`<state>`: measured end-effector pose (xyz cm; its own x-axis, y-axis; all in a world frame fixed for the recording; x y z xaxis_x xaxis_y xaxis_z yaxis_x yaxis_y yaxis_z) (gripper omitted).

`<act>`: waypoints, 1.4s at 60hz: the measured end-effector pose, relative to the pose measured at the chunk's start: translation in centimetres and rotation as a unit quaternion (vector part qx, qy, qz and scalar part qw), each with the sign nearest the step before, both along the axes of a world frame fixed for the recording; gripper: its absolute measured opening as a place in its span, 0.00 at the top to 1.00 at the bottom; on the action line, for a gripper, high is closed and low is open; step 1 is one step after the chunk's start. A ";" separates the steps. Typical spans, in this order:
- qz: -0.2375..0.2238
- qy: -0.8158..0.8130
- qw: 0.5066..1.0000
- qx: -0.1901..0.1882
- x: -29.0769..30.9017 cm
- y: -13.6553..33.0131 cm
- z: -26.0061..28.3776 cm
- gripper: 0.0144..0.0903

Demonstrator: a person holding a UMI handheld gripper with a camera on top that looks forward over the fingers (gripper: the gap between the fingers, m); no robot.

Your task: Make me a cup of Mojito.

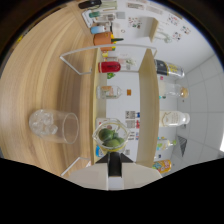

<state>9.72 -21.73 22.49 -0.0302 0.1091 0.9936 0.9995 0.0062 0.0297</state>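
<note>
Glass (54, 126) with ice | long axis level, mouth toward shelf (146, 105) | gripper (114, 161) jaws: cannot tell

gripper (114, 161) level, fingers close together, narrow dark gap between

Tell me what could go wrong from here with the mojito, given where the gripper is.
The gripper sits close to the lime jar, but whether the limes are gripped is unclear; one could slip. The glass with ice stands nearby on the wooden counter; a sideways swing might knock it. The wire shelf rail could snag a lift.
</note>
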 end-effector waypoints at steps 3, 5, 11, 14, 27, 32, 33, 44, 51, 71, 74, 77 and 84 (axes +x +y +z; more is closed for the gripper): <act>0.028 -0.035 0.999 0.005 -0.7 0.0 0.0 0.98; 0.046 -0.053 0.997 0.009 -0.9 0.2 -0.3 0.98; 0.086 -0.110 0.990 0.006 -1.6 0.5 -1.1 0.98; 0.101 -0.141 0.985 0.006 -1.9 0.3 -1.3 0.98; 0.121 -0.157 0.980 -0.002 -2.1 0.2 -1.8 0.98; 0.110 -0.126 0.986 -0.005 -1.8 0.1 -1.5 0.98; 0.109 -0.118 0.987 -0.003 -1.8 0.2 -1.4 0.98; 0.049 0.050 0.997 0.013 -0.2 0.1 2.4 0.98; -0.006 0.209 0.977 0.025 2.2 -0.8 5.3 0.98; -0.151 0.532 0.832 -0.049 11.7 -3.2 -2.1 0.98; -0.173 0.563 0.805 -0.067 12.8 -3.3 -4.5 0.98; -0.194 0.587 0.782 -0.085 13.8 -3.5 -7.0 0.98; -0.242 0.627 0.730 -0.124 15.7 -3.7 -11.8 0.98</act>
<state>25.39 -25.47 10.65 0.9878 -0.0131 0.1551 0.1271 -0.5070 -0.8525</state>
